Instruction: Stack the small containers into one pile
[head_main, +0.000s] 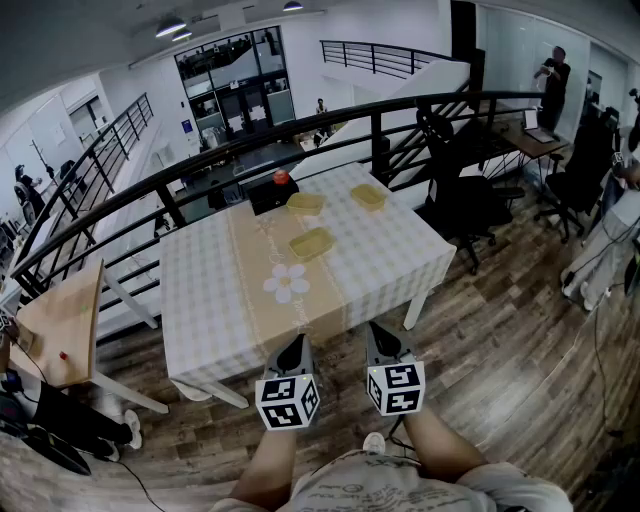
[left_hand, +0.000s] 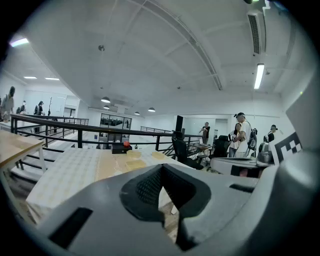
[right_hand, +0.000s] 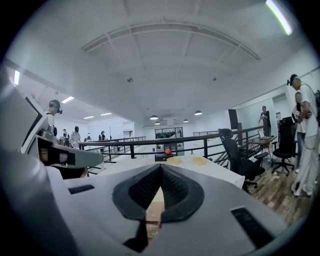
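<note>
- The left gripper (head_main: 293, 348) and the right gripper (head_main: 381, 338) are held side by side just short of the near edge of the bench (head_main: 200, 290), well apart from every container. The jaws of each are fully closed and hold nothing, as each gripper view shows.
- Three small containers are spread over the far half of the bench: the near container (head_main: 312, 243) by the centre, the far left container (head_main: 306, 203) and the far right container (head_main: 368, 197). None touches another, so no pile has been begun.
- The step in hand is judged to be the approach. The jaws should be opened before the reach is made.
- One container should be taken by its rim, lifted clear and lowered squarely into another. The receiving container may be steadied with the free gripper.
- The black box (head_main: 272, 192) with the red button (head_main: 281, 177), just beside the far left container, should be avoided.
- The depth and material of the containers, and whether they nest, cannot be judged, because they appear too small.
- Only two containers can be made out in the right gripper view. The third is presumably hidden behind the jaws.
- Part of the near bench edge is covered by the grippers in the head view.
</note>
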